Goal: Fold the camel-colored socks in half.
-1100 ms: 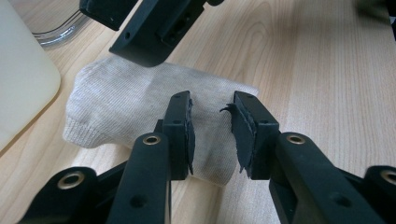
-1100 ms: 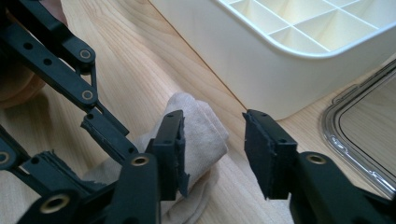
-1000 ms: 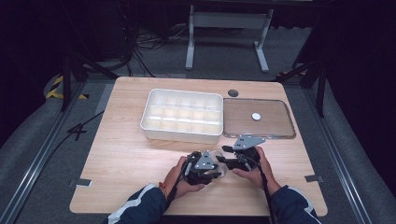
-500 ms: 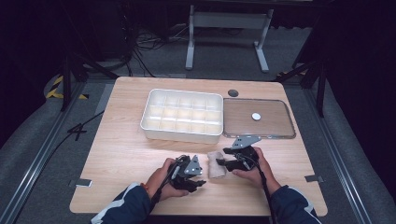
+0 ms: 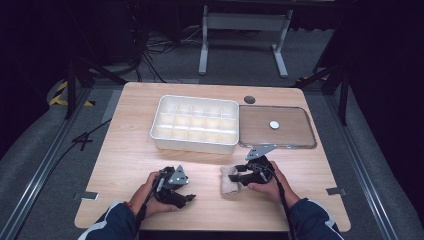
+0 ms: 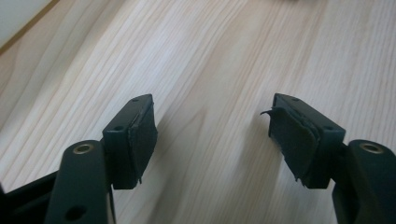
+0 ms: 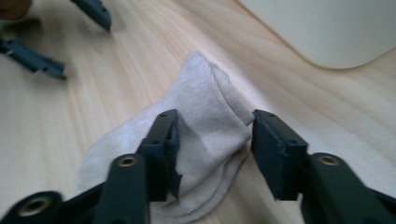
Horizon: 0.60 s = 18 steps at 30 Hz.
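Observation:
A folded beige sock point(image 5: 229, 182) lies on the wooden table near its front edge. My right gripper point(image 5: 239, 176) reaches it from the right; in the right gripper view its jaws have just been closing, and the right gripper point(image 7: 215, 126) pinches a raised fold of the sock point(image 7: 205, 93) between its pads. My left gripper point(image 5: 189, 196) is a short way left of the sock, pointing towards it. Its jaws have just been opening; in the left gripper view the left gripper point(image 6: 212, 116) stands open over bare wood with nothing between the pads.
A white compartment tray point(image 5: 192, 146) sits at the table's middle back. A clear lid point(image 5: 295, 135) with a white knob point(image 5: 273, 124) lies to its right. A dark round grommet point(image 5: 249, 99) is behind them. Grey tape marks point(image 5: 90, 195) flag the front corners.
My left gripper has drawn away to the left from the sock and opened its jaws. The right gripper has stayed at the sock.

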Available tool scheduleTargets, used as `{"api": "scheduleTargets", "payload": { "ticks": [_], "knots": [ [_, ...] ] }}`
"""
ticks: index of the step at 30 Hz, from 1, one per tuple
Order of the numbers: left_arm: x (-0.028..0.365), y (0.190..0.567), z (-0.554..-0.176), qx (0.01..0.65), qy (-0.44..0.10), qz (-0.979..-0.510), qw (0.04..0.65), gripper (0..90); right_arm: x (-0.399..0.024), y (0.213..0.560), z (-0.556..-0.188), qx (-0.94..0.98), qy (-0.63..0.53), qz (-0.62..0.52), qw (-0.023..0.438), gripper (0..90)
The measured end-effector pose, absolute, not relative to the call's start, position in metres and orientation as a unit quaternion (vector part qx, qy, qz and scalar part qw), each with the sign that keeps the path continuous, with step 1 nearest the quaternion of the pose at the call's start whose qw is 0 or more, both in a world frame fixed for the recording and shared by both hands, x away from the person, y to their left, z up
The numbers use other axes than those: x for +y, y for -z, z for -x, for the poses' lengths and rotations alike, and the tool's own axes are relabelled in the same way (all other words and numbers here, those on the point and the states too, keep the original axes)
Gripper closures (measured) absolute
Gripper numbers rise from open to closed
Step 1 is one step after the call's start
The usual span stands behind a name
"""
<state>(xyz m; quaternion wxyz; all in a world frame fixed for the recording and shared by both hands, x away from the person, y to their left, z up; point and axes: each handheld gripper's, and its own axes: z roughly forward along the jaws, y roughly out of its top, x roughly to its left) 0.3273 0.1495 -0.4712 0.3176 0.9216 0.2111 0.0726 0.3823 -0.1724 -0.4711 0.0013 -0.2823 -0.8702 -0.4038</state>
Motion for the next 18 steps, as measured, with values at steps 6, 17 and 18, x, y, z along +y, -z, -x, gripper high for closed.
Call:
{"api": "scheduleTargets", "payload": {
  "ticks": [6, 17, 18],
  "knots": [
    [0.175, 0.476, -0.326, 0.230, -0.077, -0.911, 0.334, 26.2, -0.168, 0.475, -0.384, -0.872, 0.406, 0.269, 0.059, 62.9],
    [0.181, 0.478, -0.325, 0.232, -0.083, -0.905, 0.348, 25.0, -0.164, 0.471, -0.380, -0.879, 0.402, 0.250, 0.054, 74.7],
    [0.181, 0.478, -0.325, 0.232, -0.083, -0.905, 0.348, 25.0, -0.163, 0.471, -0.379, -0.881, 0.400, 0.247, 0.046, 73.6]
  ]
}}
